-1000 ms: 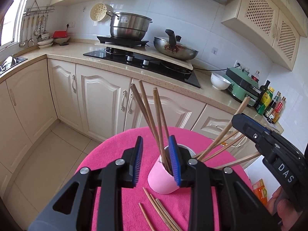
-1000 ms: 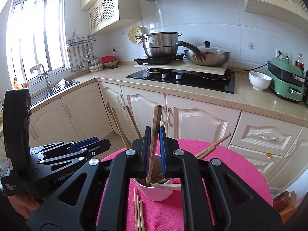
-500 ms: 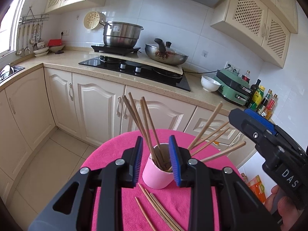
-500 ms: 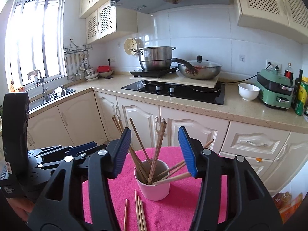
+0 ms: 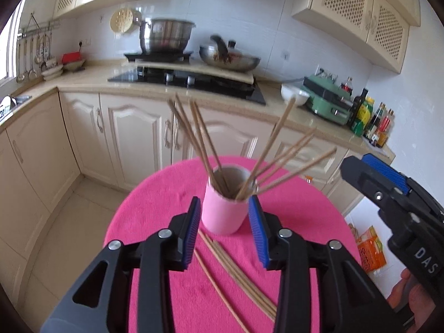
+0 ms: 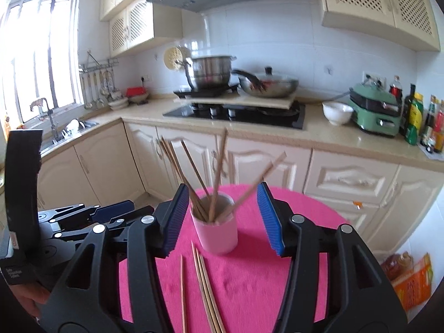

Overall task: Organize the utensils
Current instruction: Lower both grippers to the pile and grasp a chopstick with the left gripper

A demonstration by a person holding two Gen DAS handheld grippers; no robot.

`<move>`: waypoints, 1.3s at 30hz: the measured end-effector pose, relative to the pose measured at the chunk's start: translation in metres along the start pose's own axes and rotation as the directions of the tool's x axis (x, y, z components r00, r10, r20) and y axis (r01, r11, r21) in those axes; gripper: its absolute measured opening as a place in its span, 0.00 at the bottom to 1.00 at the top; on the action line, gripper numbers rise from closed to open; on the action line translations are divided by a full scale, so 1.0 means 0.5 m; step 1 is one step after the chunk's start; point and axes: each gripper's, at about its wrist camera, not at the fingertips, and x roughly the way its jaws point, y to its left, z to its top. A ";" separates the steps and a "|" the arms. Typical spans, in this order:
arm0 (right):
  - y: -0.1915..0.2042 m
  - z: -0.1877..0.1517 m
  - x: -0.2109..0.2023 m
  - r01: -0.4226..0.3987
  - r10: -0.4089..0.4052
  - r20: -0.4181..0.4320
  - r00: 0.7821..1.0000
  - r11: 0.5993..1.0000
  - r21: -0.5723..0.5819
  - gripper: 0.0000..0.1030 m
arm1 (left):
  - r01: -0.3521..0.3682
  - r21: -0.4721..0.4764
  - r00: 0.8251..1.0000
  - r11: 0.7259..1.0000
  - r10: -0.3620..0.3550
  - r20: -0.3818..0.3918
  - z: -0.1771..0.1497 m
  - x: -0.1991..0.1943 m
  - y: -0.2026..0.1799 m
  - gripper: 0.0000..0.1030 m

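A pink cup (image 5: 223, 213) stands upright on a round table with a pink cloth (image 5: 155, 208). It holds several wooden chopsticks (image 5: 199, 144) that fan out left and right. Several more chopsticks (image 5: 236, 272) lie flat on the cloth in front of the cup. My left gripper (image 5: 224, 230) is open and empty, just short of the cup. The cup (image 6: 216, 233) and the loose chopsticks (image 6: 204, 283) also show in the right wrist view. My right gripper (image 6: 222, 219) is open and empty, its jaws wide, held back from the cup.
Cream kitchen cabinets (image 5: 133, 138) and a counter with a black hob (image 5: 188, 80), a steel pot (image 5: 165, 34) and a pan stand behind the table. An orange packet (image 5: 370, 252) lies on the floor at the right. A sink (image 6: 69, 127) is at the left.
My right gripper let go of a chopstick into the cup and opened wide. Both grippers have drawn back from the cup, which now looks smaller and further off.
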 end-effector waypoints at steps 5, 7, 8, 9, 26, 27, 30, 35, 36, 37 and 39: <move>-0.016 -0.062 0.014 0.036 -0.033 -0.084 0.996 0.999 0.027 0.50 | -0.014 -0.030 0.991 0.999 0.010 -0.133 -0.060 0.061 0.015 0.35; -0.026 -0.086 0.026 0.052 -0.047 -0.122 0.991 0.998 0.042 0.50 | -0.015 -0.047 0.985 0.999 0.006 -0.175 -0.078 0.083 0.025 0.35; -0.030 -0.099 0.032 0.058 -0.051 -0.139 0.989 0.997 0.048 0.50 | -0.018 -0.057 0.981 0.998 0.007 -0.196 -0.088 0.094 0.029 0.35; -0.034 -0.110 0.040 0.062 -0.053 -0.160 0.986 0.997 0.055 0.50 | -0.019 -0.068 0.975 0.998 0.003 -0.222 -0.097 0.109 0.034 0.35; -0.042 -0.218 0.176 -0.020 0.045 -0.428 0.903 0.998 0.063 0.48 | -0.109 -0.073 0.877 0.991 0.061 -0.477 -0.191 0.275 0.046 0.34; -0.038 -0.223 0.184 -0.037 0.061 -0.450 0.891 0.997 0.060 0.42 | -0.115 -0.066 0.877 0.991 0.070 -0.476 -0.190 0.277 0.043 0.32; -0.025 -0.237 0.217 -0.071 0.080 -0.528 0.845 0.997 0.037 0.32 | -0.154 -0.033 0.868 0.988 0.119 -0.482 -0.188 0.285 0.044 0.15; -0.003 -0.240 0.249 -0.113 0.103 -0.588 0.802 0.993 0.020 0.26 | -0.147 -0.052 0.864 0.988 0.102 -0.493 -0.177 0.296 0.058 0.10; 0.002 -0.241 0.254 -0.122 0.108 -0.598 0.794 0.992 0.017 0.24 | -0.144 -0.056 0.864 0.988 0.098 -0.494 -0.176 0.296 0.061 0.09; 0.008 -0.243 0.261 -0.134 0.113 -0.614 0.781 0.991 0.012 0.23 | -0.143 -0.065 0.864 0.988 0.092 -0.494 -0.176 0.294 0.065 0.07; 0.016 -0.247 0.269 -0.143 0.110 -0.635 0.764 0.990 0.000 0.23 | -0.133 -0.090 0.867 0.987 0.072 -0.494 -0.174 0.292 0.079 0.05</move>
